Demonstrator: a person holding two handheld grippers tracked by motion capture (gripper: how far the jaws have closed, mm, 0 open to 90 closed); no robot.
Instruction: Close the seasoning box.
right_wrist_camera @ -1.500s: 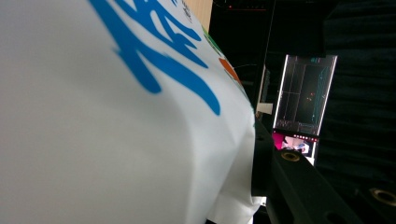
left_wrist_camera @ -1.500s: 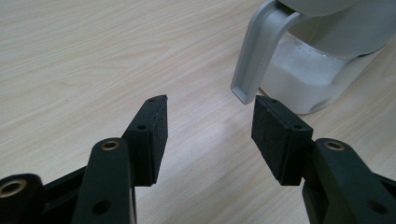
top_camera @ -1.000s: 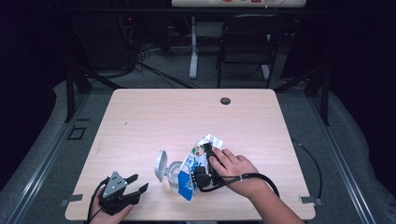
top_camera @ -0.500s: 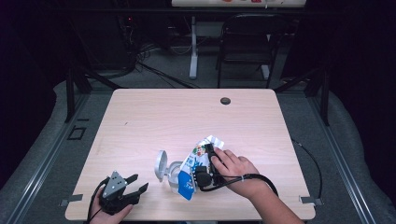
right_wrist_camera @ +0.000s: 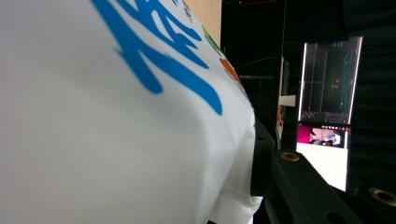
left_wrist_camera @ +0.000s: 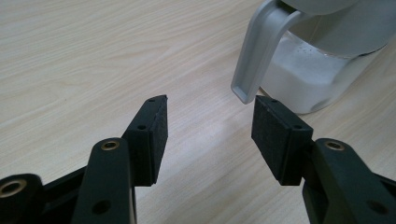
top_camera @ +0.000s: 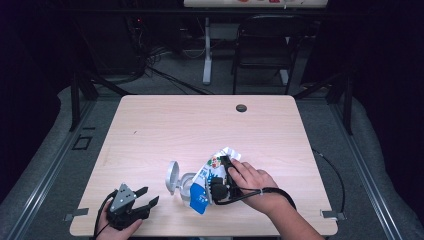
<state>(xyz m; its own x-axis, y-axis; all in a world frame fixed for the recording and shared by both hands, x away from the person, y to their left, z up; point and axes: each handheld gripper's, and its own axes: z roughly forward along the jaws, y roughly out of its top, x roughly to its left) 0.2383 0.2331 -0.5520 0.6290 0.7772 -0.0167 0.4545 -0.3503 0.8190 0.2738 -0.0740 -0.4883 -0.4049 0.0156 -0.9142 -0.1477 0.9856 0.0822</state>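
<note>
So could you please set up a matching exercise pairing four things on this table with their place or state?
Things:
1. left gripper
2. right gripper
3. container
4. bag

States:
A. lid flipped open
B. jaws apart, holding nothing
C. white with blue print, tilted over the container
D. shut on the bag

Pairs: 1-B, 2-D, 3-A, 4-C

I work at a pale wooden table [top_camera: 165,125] with a dark round grommet [top_camera: 241,108] near its far edge. Grey floor [top_camera: 55,150] surrounds it. Beyond stand a black chair [top_camera: 267,55] and a white table leg [top_camera: 206,50], with cables [top_camera: 160,70] on the floor. The room is dark; a lit screen [right_wrist_camera: 327,112] glows to one side.
</note>
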